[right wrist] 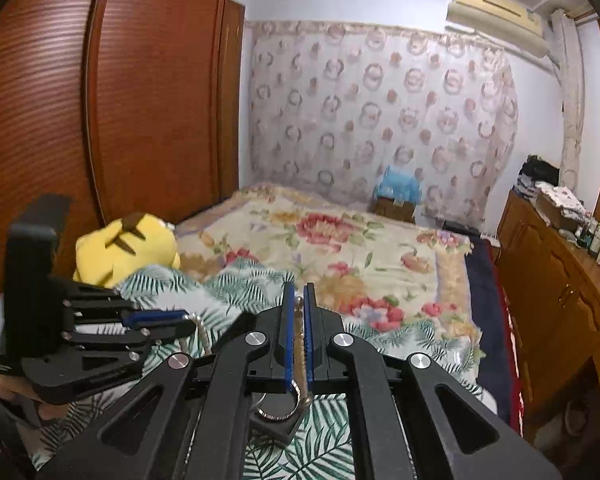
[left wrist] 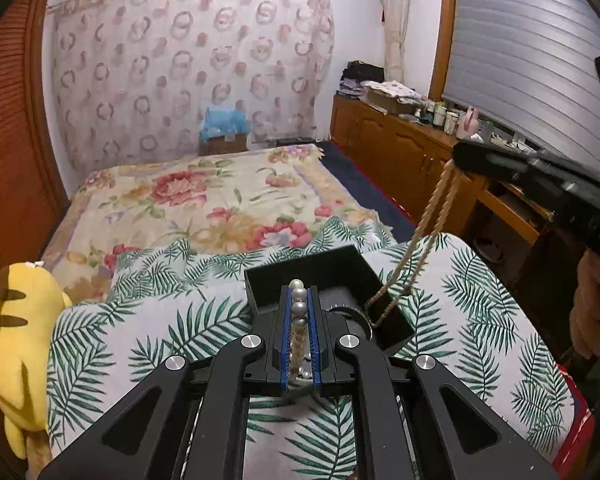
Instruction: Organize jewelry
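Observation:
My left gripper [left wrist: 299,285] is shut on a pearl necklace [left wrist: 299,307], held between its blue pads over a black jewelry box [left wrist: 320,276] on the palm-print cloth. My right gripper [right wrist: 299,294] is shut on a twisted beige bead necklace [right wrist: 299,344]; in the left wrist view that gripper [left wrist: 462,154] is raised at the right and the beige strand [left wrist: 428,220] hangs from it down into the box's right side. A metal ring [right wrist: 278,410] shows under the right gripper above part of the black box [right wrist: 272,424]. The left gripper [right wrist: 188,318] shows at the left of the right wrist view.
A palm-print cloth [left wrist: 180,320] covers the near surface, with a floral bedspread [left wrist: 204,196] behind. A yellow plush toy [left wrist: 16,320] lies at the left. Wooden cabinets [left wrist: 400,152] with bottles run along the right. A wooden wardrobe [right wrist: 100,100] stands at the left.

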A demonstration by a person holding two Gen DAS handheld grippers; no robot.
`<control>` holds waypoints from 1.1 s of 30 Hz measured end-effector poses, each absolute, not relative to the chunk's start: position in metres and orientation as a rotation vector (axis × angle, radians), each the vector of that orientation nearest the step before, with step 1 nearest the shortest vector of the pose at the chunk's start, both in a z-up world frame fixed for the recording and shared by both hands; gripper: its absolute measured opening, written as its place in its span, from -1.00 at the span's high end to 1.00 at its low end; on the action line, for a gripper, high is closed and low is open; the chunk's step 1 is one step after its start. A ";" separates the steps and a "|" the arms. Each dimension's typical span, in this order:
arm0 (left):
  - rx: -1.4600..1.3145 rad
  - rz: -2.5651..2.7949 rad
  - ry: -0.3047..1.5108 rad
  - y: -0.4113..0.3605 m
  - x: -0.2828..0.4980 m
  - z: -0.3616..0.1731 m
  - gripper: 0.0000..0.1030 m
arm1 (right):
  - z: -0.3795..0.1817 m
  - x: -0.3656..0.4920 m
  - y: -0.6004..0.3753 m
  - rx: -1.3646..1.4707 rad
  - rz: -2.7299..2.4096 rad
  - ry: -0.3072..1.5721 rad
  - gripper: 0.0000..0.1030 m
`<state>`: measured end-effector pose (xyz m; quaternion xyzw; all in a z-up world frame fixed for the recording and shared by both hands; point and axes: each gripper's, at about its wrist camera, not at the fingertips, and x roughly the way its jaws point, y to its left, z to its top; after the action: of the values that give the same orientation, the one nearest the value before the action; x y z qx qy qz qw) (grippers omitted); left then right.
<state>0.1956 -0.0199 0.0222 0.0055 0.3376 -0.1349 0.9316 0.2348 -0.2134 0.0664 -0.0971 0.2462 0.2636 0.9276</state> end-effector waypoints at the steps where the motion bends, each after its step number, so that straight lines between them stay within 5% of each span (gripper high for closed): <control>1: 0.012 -0.275 0.696 -0.020 0.195 0.020 0.87 | 0.061 0.235 -0.211 -0.206 0.541 0.517 0.90; 33: -0.004 -0.309 0.765 -0.014 0.119 -0.042 0.83 | 0.017 0.192 -0.231 -0.187 0.599 0.586 0.89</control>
<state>0.1189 -0.0136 -0.0420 -0.0021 0.3717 -0.1502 0.9161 0.1917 -0.2307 0.0168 -0.0908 0.2840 0.2902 0.9093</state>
